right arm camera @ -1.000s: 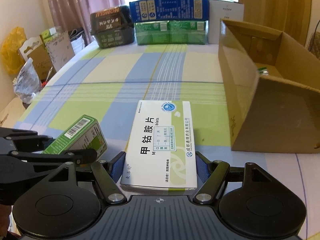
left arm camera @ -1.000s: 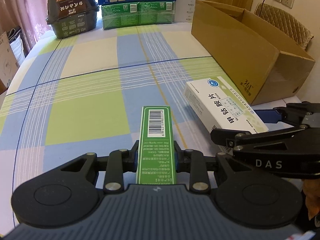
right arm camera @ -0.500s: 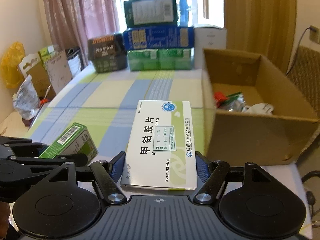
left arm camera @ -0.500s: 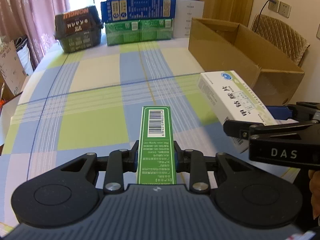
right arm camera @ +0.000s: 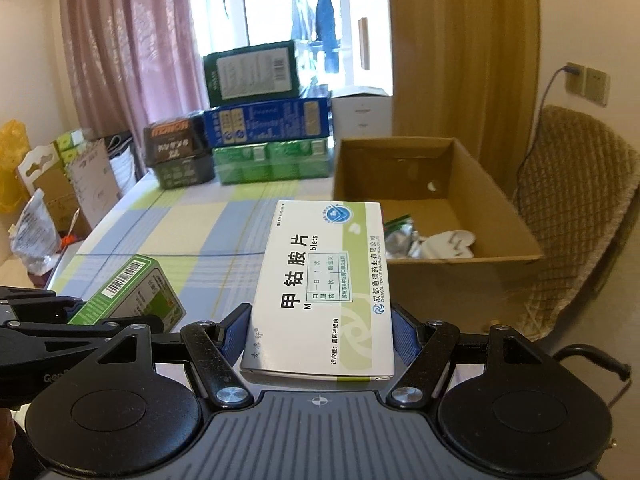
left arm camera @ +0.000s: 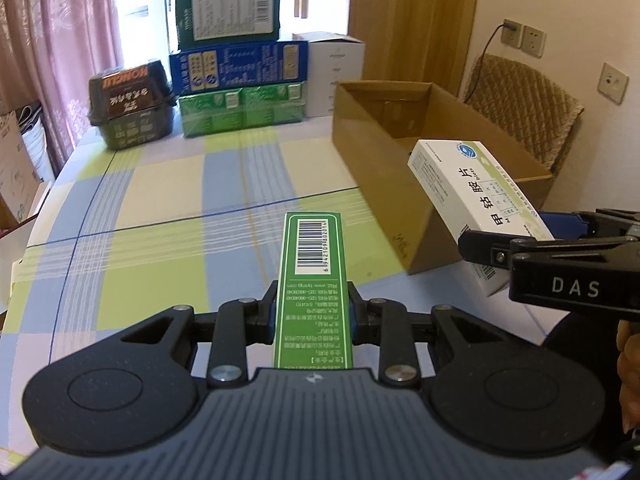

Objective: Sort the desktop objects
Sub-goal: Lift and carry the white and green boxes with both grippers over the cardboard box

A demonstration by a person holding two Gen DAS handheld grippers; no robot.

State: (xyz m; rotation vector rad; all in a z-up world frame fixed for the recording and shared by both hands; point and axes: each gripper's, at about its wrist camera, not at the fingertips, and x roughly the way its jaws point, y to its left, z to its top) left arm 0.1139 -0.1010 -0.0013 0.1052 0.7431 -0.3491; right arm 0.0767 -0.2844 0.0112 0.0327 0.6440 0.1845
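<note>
The left gripper (left arm camera: 312, 316) is pinching a narrow green carton (left arm camera: 312, 280) between its 2 blue pads, barcode face up, the carton sticking out forward over the checked tablecloth (left arm camera: 160, 208). The right gripper (right arm camera: 320, 336) is clamping a wider white medicine box (right arm camera: 324, 288) by its long sides, the printed face with Chinese lettering and a green band turned upward. Both boxes are being carried in the air above the table, the green carton to the left of the white one; in the left wrist view the white medicine box (left arm camera: 476, 196) is hanging in front of the near right corner of an open cardboard box (left arm camera: 380, 160).

That cardboard box (right arm camera: 440, 276) is sitting on the right part of the table with its top open, and some white and silvery packets (right arm camera: 424, 240) are lying on its floor. At the far edge of the table a stack of 3 cartons (left arm camera: 236, 80), green, blue and dark green from bottom to top, is standing beside a dark instant-noodle tub (left arm camera: 132, 108) and a white box (left arm camera: 336, 68). A quilted chair back (right arm camera: 580, 200) is showing behind the cardboard box.
</note>
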